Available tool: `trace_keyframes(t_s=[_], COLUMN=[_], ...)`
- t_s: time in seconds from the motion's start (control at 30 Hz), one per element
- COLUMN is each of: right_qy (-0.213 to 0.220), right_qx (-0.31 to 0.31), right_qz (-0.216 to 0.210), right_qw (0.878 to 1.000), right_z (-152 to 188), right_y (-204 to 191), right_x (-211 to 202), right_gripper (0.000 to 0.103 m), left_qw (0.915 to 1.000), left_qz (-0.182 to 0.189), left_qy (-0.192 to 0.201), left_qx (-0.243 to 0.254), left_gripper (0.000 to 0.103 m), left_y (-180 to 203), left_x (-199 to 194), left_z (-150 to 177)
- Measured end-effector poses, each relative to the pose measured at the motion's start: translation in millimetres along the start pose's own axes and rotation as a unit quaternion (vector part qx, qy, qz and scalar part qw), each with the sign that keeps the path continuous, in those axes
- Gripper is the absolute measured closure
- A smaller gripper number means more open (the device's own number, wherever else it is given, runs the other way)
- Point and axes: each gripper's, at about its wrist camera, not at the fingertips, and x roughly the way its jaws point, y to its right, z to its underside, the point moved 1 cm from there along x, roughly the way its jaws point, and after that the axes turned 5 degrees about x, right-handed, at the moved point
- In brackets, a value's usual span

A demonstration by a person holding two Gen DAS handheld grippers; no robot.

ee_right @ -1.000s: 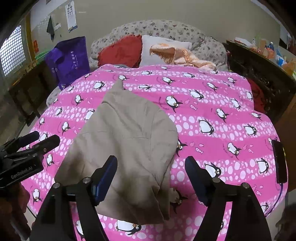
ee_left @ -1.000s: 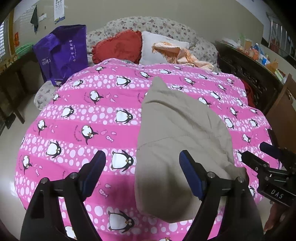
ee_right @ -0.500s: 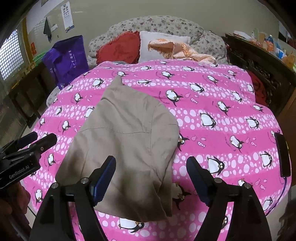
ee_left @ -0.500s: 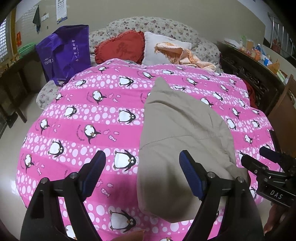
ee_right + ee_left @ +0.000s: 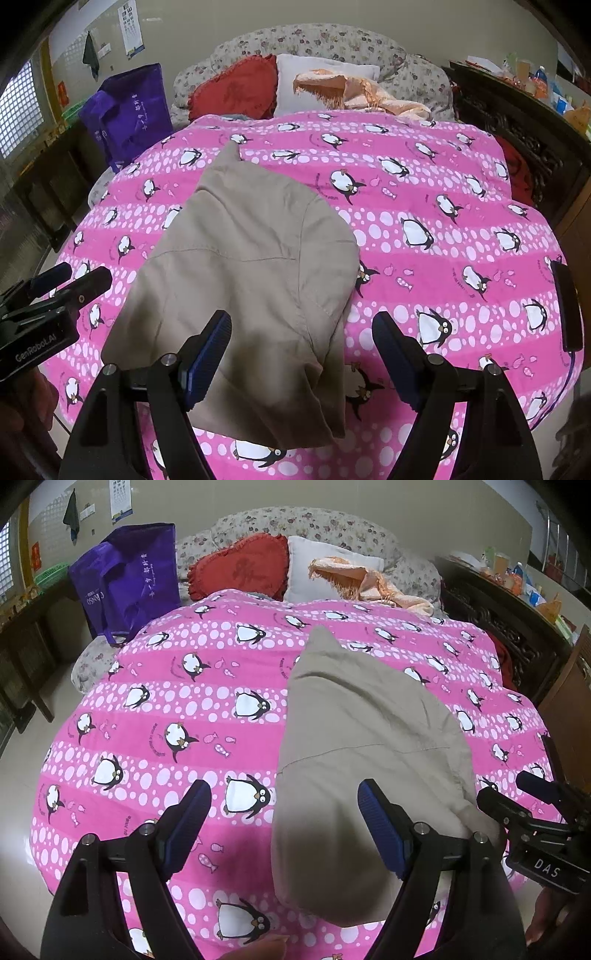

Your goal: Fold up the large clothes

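A beige garment (image 5: 354, 746) lies folded over on the pink penguin bedspread (image 5: 166, 701), its narrow end pointing toward the pillows. It also shows in the right wrist view (image 5: 243, 273). My left gripper (image 5: 284, 823) is open and empty, hovering above the garment's near left edge. My right gripper (image 5: 301, 354) is open and empty above the garment's near right edge. The right gripper appears at the right of the left wrist view (image 5: 532, 812), and the left gripper at the left of the right wrist view (image 5: 55, 288).
A purple bag (image 5: 127, 579) stands at the bed's far left. A red cushion (image 5: 240, 566), a white pillow (image 5: 317, 559) and a peach throw (image 5: 369, 581) lie at the head. A dark phone (image 5: 567, 306) lies at the bed's right edge. Dark wooden furniture (image 5: 506, 627) flanks the right side.
Both grippers have stayed open and drifted slightly, so the view has shifted a little. The garment has not moved.
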Motion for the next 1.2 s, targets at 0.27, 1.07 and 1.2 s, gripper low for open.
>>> trace_keyframes(t_s=[0.27,1.07,1.2], right_qy=[-0.005,-0.023,-0.029], right_qx=[-0.003,-0.001,0.000], right_qz=[0.000,-0.005,-0.006], right_qw=[1.000,1.000,1.000], right_z=[0,-4,-4], right_y=[-2,-1,1], right_x=[5,19,23], right_gripper=[0.023,0.023,0.023], left_qw=[1.0000,0.9999,0.9999], left_qz=[0.000,-0.005,-0.006], left_qy=[-0.003,-0.006,0.000], left_qx=[0.001,0.009,0.011], left_gripper=[0.021,0.021,0.021], left_y=[-1,0,-1], left_x=[3,14,16], left_z=[0,-2,-4])
